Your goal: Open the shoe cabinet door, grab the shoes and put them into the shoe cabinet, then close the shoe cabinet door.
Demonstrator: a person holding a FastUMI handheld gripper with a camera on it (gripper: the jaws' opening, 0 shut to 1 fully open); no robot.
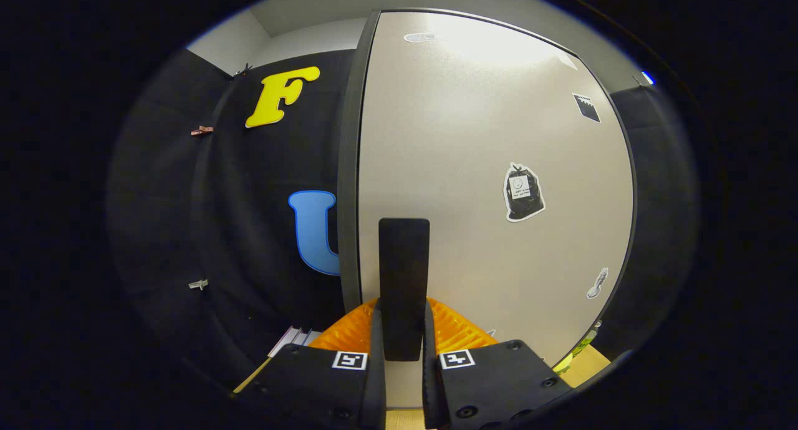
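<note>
The shoe cabinet door (492, 143) is a pale grey panel with a dark edge (349, 168) on its left side and a few stickers on its face. A black upright bar handle (404, 255) sits on the door near that edge. My gripper (403, 321) is right up against the door, and its two fingers press on the lower part of the handle from both sides. A small yellow-green object (578, 350) peeks out past the door's lower right corner; I cannot tell whether it is a shoe.
The booth's black cloth wall (262, 218) hangs to the left of the door, with small clips on it. A light wooden surface (592, 364) lies below the door on the right. A pale ribbed object (293, 339) lies left of the fingers.
</note>
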